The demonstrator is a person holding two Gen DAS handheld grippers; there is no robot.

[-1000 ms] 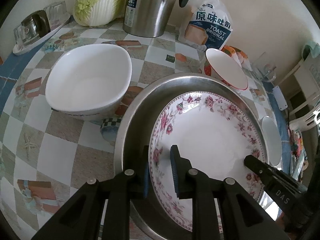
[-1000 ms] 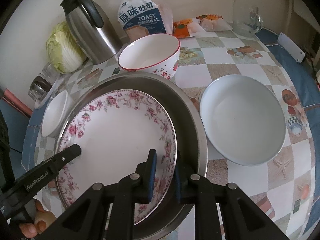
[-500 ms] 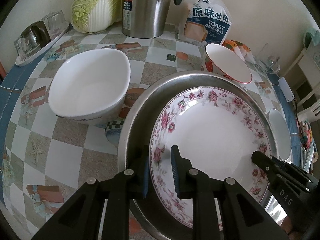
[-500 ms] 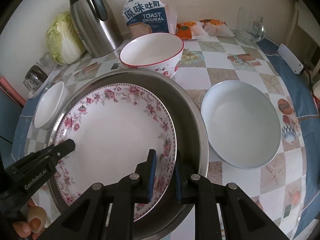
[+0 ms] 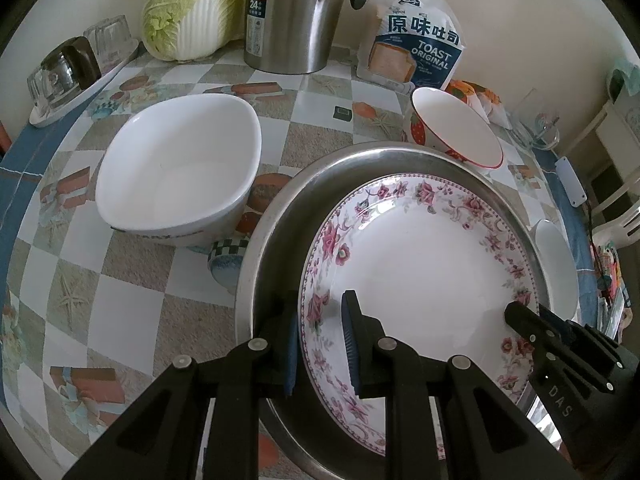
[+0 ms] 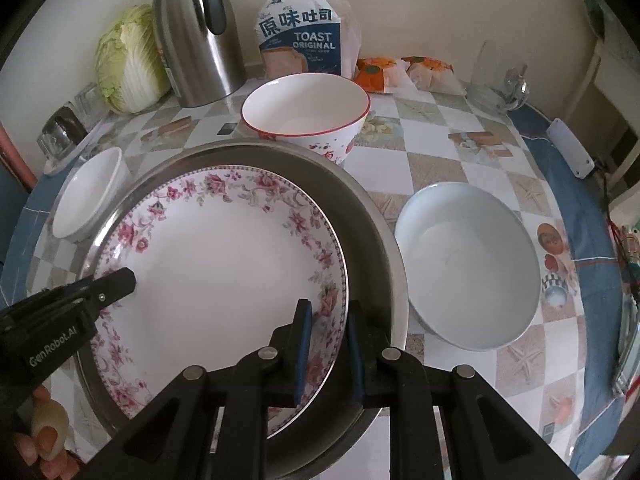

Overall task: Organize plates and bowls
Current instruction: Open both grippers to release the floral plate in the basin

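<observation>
together, each hand-held gripper, left (image 5: 319, 334) and right (image 6: 328, 344), pinches the floral plate's (image 5: 424, 276) rim.

Floral plate (image 5: 424, 280) is showing glazed ceramic, glossy and smooth, with window glare sitting on the white centre. Steel basin (image 5: 276, 232) beneath it is reading as brushed metal, dull sheen on the wall and a brighter rim. White bowl (image 5: 180, 176) and red-rimmed bowl (image 6: 306, 114) are both looking like smooth glossy ceramic. Left tool (image 5: 320, 336) and right tool (image 6: 328, 344) are presenting matt black plastic bodies, ribbed blue pads, small bright metal pins. Kettle (image 6: 196, 36) is showing brushed steel with a glossy black plastic handle. Bread bag (image 6: 306, 36) is appearing as thin crinkled plastic film. Bench (image 5: 132, 312) is wearing a smooth printed covering, faintly shiny.
</observation>
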